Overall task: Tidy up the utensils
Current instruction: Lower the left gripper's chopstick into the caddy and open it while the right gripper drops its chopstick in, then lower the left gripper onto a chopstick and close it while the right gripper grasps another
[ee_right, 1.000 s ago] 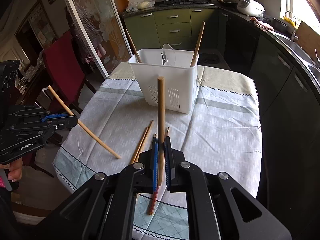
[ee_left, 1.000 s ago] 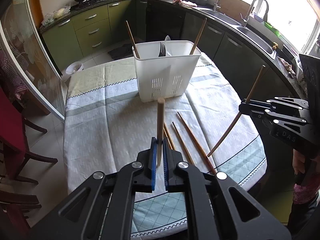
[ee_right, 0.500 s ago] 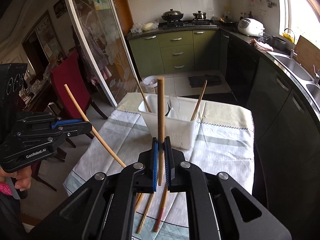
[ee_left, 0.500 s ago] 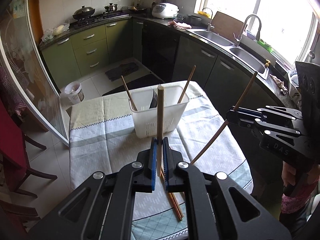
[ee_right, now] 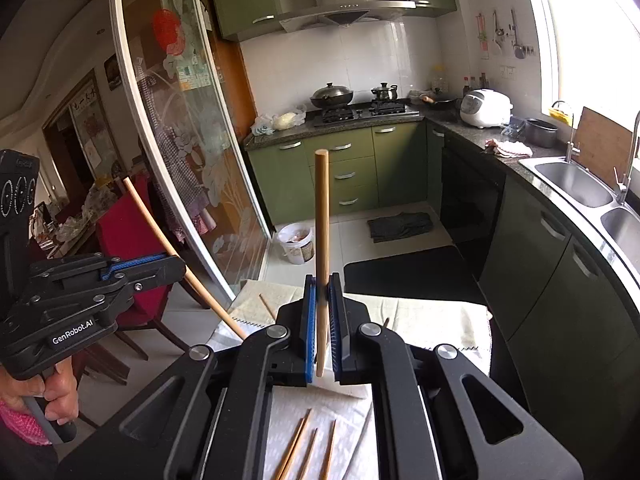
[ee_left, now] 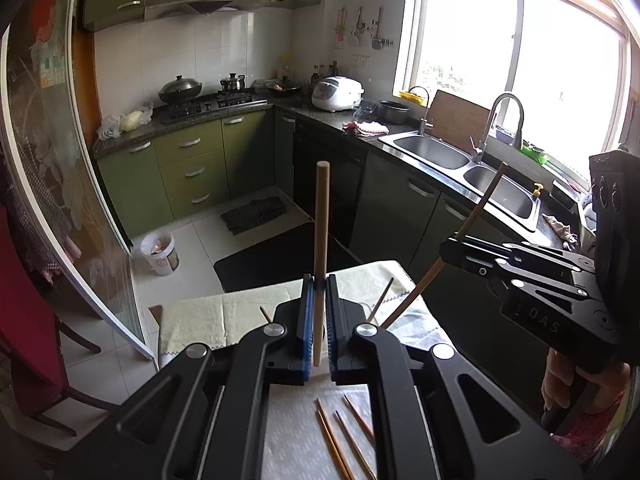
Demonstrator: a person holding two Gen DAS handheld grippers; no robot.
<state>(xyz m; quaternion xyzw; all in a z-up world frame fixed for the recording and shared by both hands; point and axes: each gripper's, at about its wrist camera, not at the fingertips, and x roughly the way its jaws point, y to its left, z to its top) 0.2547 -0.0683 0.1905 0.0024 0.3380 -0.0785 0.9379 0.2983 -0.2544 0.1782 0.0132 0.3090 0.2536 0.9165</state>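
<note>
**Left wrist view: both hands carrying one chopstick each, holder out of sight**

Left wrist view, left to right: left gripper (ee_left: 319, 322) has its fingers (ee_left: 306, 320) pinching a chopstick (ee_left: 321, 240) low on the shaft. The stick stands upright, most of its length above the pads, and the short lower end pokes out below. Right of it, the right gripper (ee_left: 460, 246) clamps its own chopstick (ee_left: 476, 212), tilted, with the lower tip over the tabletop (ee_left: 192, 324).

Right wrist view: same picture mirrored. Left gripper at far left with a slanted stick, right gripper centre with an upright one.

Loose chopsticks (ee_left: 340, 436) lie on the cloth just below the fingers. Two stick tips (ee_left: 264, 314) peek past the fingers; the holder they'd sit in is hidden behind the gripper bodies.

Judgement, step in hand: carry to the holder and drop in.
- Tilt down to get the holder back in view before lowering.
- Lead with the short lower end and keep the stick near vertical.
- Go in one hand at a time so the sticks don't cross.
- Release only once the tip is inside a compartment.
</note>
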